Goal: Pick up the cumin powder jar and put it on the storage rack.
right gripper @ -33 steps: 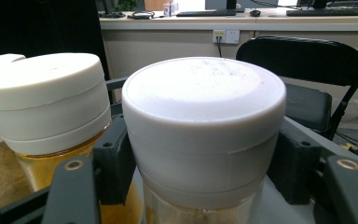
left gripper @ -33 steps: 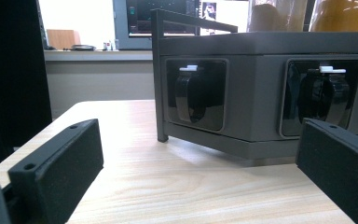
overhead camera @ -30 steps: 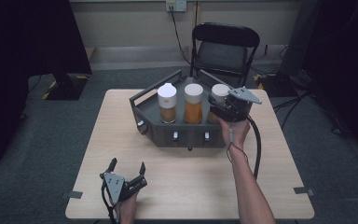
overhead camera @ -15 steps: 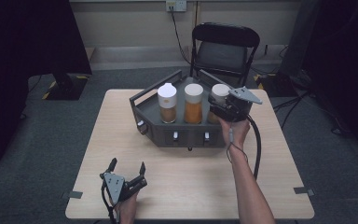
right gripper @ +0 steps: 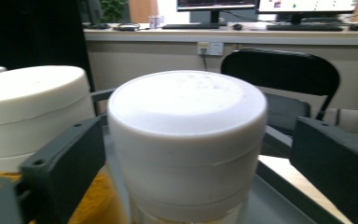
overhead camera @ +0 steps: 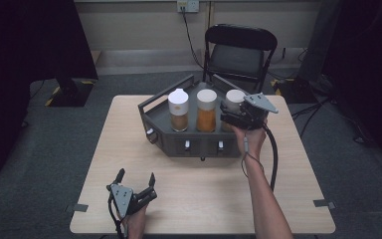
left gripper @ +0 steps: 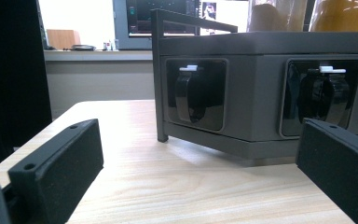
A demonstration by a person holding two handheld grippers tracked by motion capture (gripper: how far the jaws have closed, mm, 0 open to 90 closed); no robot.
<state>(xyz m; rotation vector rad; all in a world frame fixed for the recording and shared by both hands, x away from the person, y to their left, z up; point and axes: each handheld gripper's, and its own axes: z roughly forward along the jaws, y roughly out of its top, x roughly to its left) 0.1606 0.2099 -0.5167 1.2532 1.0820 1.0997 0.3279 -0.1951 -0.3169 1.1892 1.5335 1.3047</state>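
right gripper (overhead camera: 231, 115): at right jar (right gripper: 186, 140) in the tray's (overhead camera: 199, 142) right slot; jaws have just been opening, now wide, pads clear of the lid on both sides
change: hand and jars sit as in the earlier high views; only the jaws differ
meaning: looks like a release, jar set down and left in the tray; could also be a pre-grasp, can't rule out
right jar: upright, long axis vertical, white lid up, contents hidden
other jars: brown jar (overhead camera: 178, 109) left slot, orange jar (overhead camera: 206, 109) middle slot, both upright
left gripper (overhead camera: 135, 183): resting on the tabletop (overhead camera: 204, 189) near edge, jaws wide, empty, pointed at tray front
next: likely lift right gripper straight up, clear of lid
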